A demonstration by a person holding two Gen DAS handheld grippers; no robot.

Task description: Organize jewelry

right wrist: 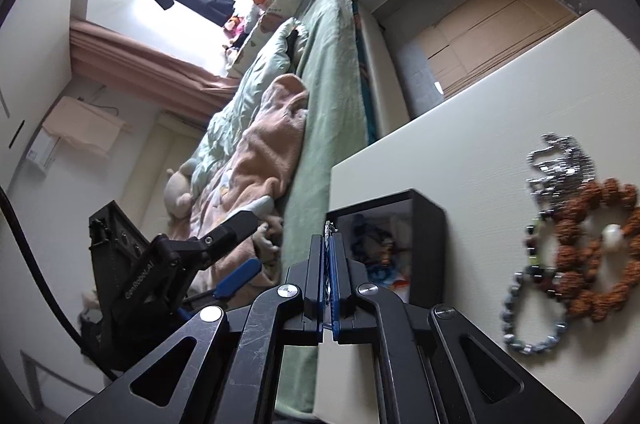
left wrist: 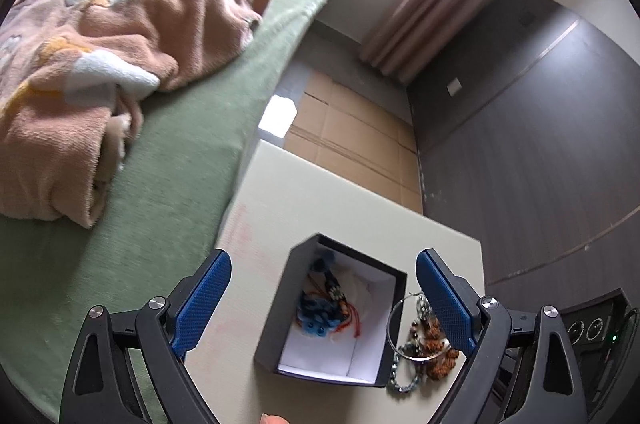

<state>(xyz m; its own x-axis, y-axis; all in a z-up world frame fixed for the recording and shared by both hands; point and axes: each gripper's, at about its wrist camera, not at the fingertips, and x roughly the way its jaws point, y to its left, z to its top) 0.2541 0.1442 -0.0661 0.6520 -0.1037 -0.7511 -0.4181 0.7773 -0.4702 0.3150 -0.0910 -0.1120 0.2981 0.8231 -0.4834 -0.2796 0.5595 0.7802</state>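
An open black box point(left wrist: 332, 316) with a white lining stands on a cream table point(left wrist: 320, 200). A blue and orange beaded piece point(left wrist: 324, 308) lies inside it. My left gripper point(left wrist: 324, 304) is open, its blue fingers on either side of the box, above it. Right of the box lie a thin silver hoop point(left wrist: 408, 328), a brown bead bracelet point(left wrist: 438, 348) and a grey bead bracelet point(left wrist: 404, 372). My right gripper point(right wrist: 330, 236) is shut on a small silvery piece point(right wrist: 329, 226) that sticks out at its tips, beside the box point(right wrist: 396, 236). The brown bracelet point(right wrist: 596, 248), a silver chain point(right wrist: 560, 160) and the grey bracelet point(right wrist: 532, 320) lie to the right.
A bed with a green sheet point(left wrist: 180, 164) and a pink blanket point(left wrist: 100, 72) runs along the table's left side. Flattened cardboard point(left wrist: 352, 128) lies on the floor beyond the table. A dark wall panel point(left wrist: 540, 144) is to the right. The left gripper body point(right wrist: 160, 264) shows in the right wrist view.
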